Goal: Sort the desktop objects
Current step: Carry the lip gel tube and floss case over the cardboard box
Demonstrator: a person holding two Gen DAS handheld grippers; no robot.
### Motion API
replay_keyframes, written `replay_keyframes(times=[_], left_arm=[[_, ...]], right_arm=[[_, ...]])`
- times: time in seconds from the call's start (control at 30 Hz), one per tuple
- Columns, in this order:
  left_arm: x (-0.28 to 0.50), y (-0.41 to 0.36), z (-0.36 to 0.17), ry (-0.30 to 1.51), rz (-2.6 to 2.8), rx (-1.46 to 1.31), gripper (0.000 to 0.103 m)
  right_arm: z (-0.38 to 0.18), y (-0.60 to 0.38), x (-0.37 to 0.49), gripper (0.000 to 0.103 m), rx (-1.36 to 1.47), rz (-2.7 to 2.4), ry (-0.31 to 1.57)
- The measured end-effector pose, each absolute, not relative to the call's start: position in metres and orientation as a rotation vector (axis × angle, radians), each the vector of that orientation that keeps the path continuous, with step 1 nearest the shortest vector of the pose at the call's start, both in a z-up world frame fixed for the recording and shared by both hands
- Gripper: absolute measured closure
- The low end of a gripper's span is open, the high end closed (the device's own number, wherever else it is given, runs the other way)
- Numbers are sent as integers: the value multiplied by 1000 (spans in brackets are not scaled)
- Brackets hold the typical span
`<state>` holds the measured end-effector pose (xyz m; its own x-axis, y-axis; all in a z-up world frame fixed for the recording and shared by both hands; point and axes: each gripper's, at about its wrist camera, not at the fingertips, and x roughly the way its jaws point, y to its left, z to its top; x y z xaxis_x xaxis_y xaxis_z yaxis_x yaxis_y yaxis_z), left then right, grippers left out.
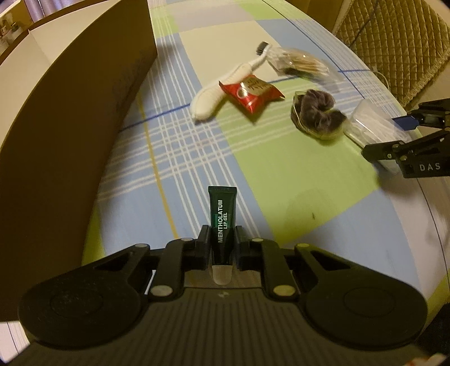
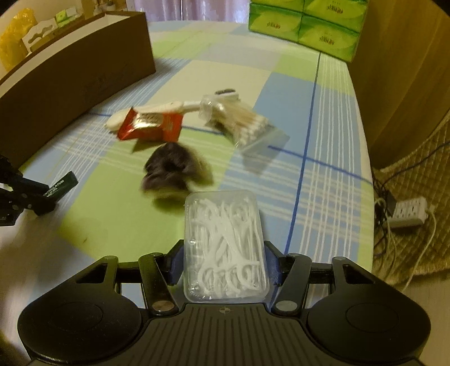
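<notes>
Left wrist view: left claw [image 1: 222,242] pinches one dark green Mentholatum lip gel tube [image 1: 221,216], clear cap toward the camera, crimped end pointing to 12 o'clock above the plaid table [image 1: 281,174]. One brown cardboard box [image 1: 70,118] stands along 9 to 11 o'clock. Loose on the table, counted: one white toothbrush [image 1: 222,90], one red snack packet [image 1: 251,94] lying over its handle, one bag of cotton swabs [image 1: 299,64] at 1 o'clock, one dark scrunchie [image 1: 317,112] at 2 o'clock.

Right wrist view: right claw [image 2: 225,261] grips one clear plastic case of white floss picks [image 2: 225,247] by its two long sides, held off the table. Four green tissue packs [image 2: 306,25], stacked, sit at 1 o'clock at the far table edge. One white power strip [image 2: 409,211] lies on the floor at 3 o'clock.
</notes>
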<state>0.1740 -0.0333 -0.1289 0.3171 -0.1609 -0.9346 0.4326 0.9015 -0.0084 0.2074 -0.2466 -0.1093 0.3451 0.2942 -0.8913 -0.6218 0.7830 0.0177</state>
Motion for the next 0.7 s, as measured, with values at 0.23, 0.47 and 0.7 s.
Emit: replay_keyframes(times=[0.23,0.47,0.7], left_arm=[[158,-28,-123,1186,-402,243,90],[146,-18,-101,1138,-402,207,90],[136,-5,-73,1079,-393,164,90]], right_arm=[[-93,-247,184,49,-334,632,1054],[-70,-234,166,49,-316,692,1017],[-48,-208,151,49,-315,783,963]])
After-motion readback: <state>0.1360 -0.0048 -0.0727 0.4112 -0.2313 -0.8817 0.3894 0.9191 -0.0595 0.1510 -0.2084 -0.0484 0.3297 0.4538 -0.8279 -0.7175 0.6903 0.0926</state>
